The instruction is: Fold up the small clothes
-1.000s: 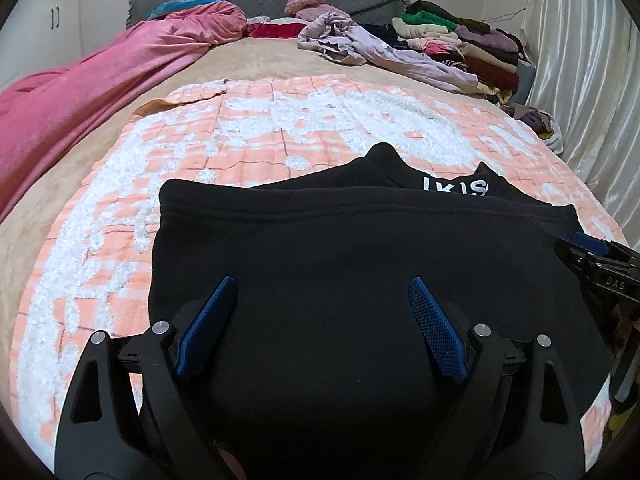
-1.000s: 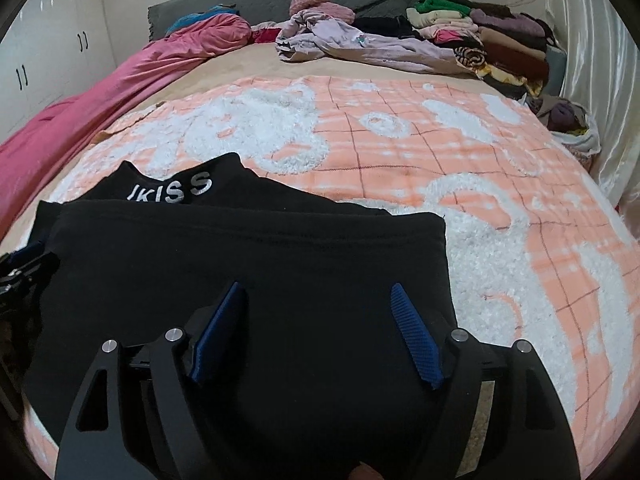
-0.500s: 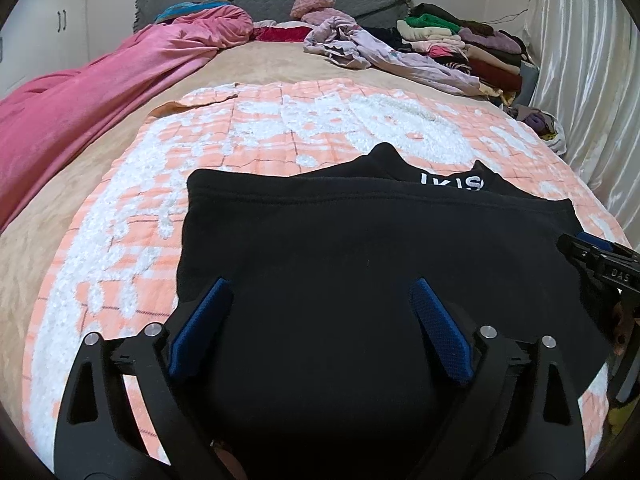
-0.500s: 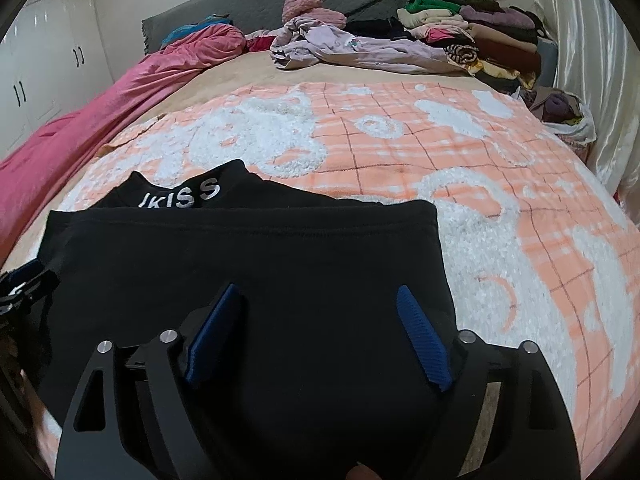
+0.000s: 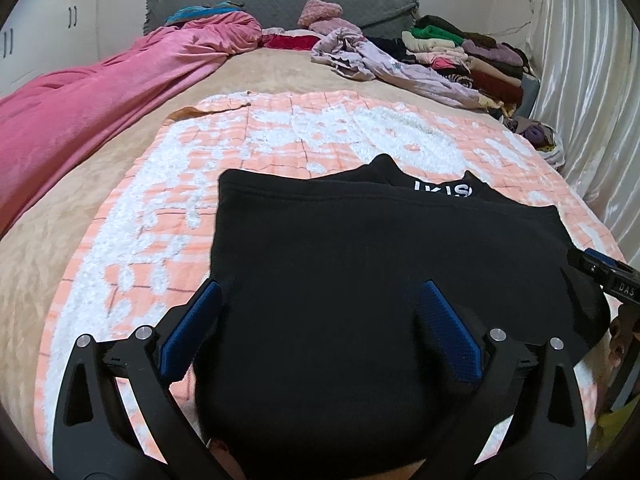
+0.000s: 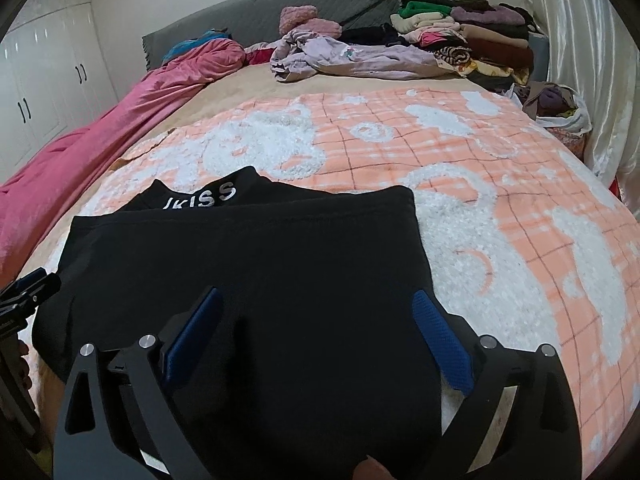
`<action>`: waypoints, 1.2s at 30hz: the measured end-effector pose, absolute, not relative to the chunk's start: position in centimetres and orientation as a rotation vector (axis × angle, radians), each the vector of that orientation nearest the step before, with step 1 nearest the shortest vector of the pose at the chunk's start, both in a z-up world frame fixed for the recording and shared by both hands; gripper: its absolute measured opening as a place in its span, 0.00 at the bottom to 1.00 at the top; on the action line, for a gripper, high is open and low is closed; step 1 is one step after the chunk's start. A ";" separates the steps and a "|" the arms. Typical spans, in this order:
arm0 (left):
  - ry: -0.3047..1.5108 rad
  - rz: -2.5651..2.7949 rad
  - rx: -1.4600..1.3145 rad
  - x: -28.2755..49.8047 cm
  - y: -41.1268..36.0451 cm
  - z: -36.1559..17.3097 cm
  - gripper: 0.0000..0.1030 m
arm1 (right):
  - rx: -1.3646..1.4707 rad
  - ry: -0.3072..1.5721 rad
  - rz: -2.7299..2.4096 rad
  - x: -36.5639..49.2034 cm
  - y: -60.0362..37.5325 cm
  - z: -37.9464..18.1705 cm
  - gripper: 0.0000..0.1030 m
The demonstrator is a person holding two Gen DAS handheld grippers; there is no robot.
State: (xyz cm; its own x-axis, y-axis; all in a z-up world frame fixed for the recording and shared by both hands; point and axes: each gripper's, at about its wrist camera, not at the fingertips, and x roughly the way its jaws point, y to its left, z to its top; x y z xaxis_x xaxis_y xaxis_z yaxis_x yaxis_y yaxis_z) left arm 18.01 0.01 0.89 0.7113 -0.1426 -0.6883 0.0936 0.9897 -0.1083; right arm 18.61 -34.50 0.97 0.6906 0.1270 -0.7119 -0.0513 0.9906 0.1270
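Observation:
A black garment [image 5: 360, 264] with white lettering near its far edge lies folded flat on the orange-and-white blanket [image 5: 280, 136]; it also shows in the right wrist view [image 6: 256, 272]. My left gripper [image 5: 320, 300] is open and empty, its blue pads above the garment's near left part. My right gripper [image 6: 316, 308] is open and empty above the garment's near right part. Each gripper's tip shows at the edge of the other's view.
A pink blanket [image 5: 100, 92] lies along the left of the bed. A lilac garment [image 5: 380, 60] and a stack of folded clothes [image 5: 460, 52] are at the far right by the grey headboard [image 5: 280, 0]. A curtain [image 5: 592, 100] hangs on the right.
Both grippers have drawn back toward the near edge and a little outward; the garment stays flat where it lay. Both stay open.

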 end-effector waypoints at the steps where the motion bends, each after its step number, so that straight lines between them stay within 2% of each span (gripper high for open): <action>1: 0.765 -0.130 -0.069 17.8 0.1 1.0 0.91 | 0.101 0.801 0.097 18.4 -34.6 1.0 0.94; 14: 0.735 -0.100 -0.093 15.2 1.8 2.0 0.91 | 0.117 0.795 0.108 16.6 -34.1 1.1 0.96; 36: 0.726 -0.029 -0.111 12.3 4.8 1.9 0.91 | 0.062 0.772 0.265 12.8 -27.8 2.8 0.96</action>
State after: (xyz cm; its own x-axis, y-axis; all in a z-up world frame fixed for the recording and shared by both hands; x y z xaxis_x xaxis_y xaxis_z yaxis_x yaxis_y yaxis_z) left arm 12.26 4.81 1.93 0.7480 -0.0653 -0.6605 -0.0117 0.9937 -0.1115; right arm 12.80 -27.83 2.81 0.6847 0.2591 -0.6812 -0.2140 0.9649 0.1519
